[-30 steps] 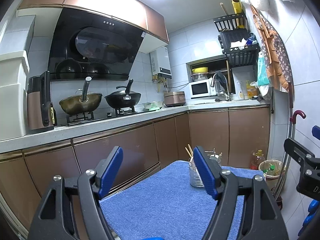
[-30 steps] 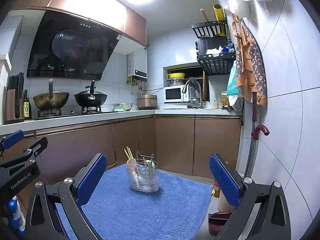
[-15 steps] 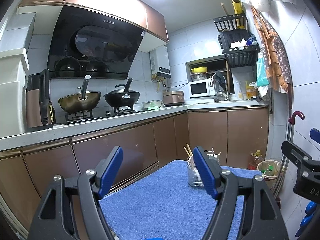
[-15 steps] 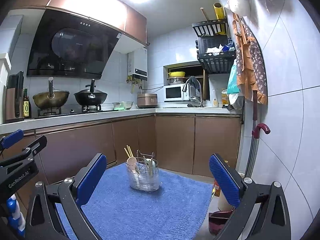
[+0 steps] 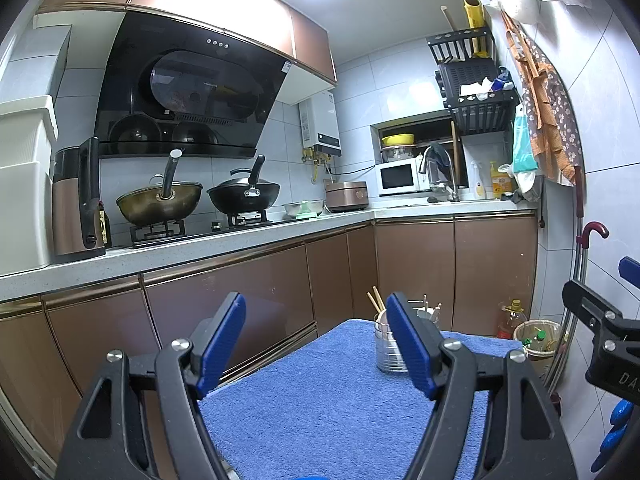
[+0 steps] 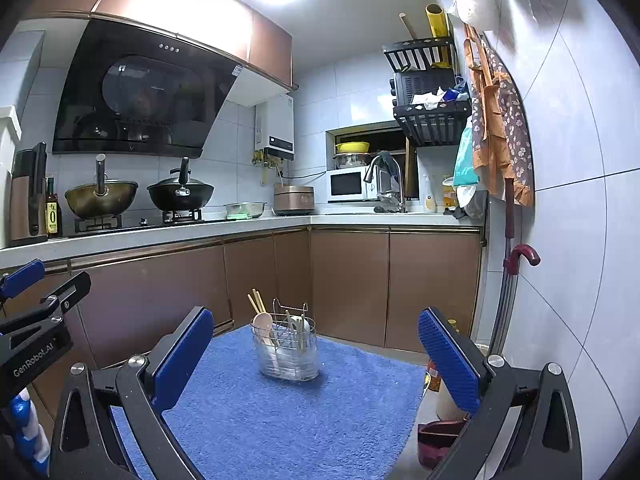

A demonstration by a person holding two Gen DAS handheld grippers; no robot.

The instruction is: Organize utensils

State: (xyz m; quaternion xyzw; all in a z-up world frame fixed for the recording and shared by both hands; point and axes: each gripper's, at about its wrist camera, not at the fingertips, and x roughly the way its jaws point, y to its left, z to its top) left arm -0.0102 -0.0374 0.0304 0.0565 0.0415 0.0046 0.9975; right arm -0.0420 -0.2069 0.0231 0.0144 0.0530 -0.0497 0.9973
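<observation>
1. Both tongs gape wide w/ nothing between the blue pads: left gripper (image 5: 316,344), right gripper (image 6: 316,356).
2. Utensil holder (image 6: 286,354): clear tub inside a wire frame, standing upright on the blue towel (image 6: 280,420) toward its far end, well apart from both grippers.
3. Inside it: wooden spoon (image 6: 263,325) bowl-up, chopsticks (image 6: 256,301) leaning left, and a pale utensil I can't ID.
4. Right wrist view shows the holder whole, centred between the fingers, plus a dark red bowl (image 6: 436,438) low at right, beside the towel edge.
5. Left wrist view: holder (image 5: 386,350) partly hidden behind the right-hand pad (image 5: 408,346); only chopstick tips (image 5: 375,299) and the left half of the tub show.
6. Left view alone shows a bin (image 5: 538,338) by the wall w/ bottles in it.
7. Each cam catches the other gripper at its frame edge.
</observation>
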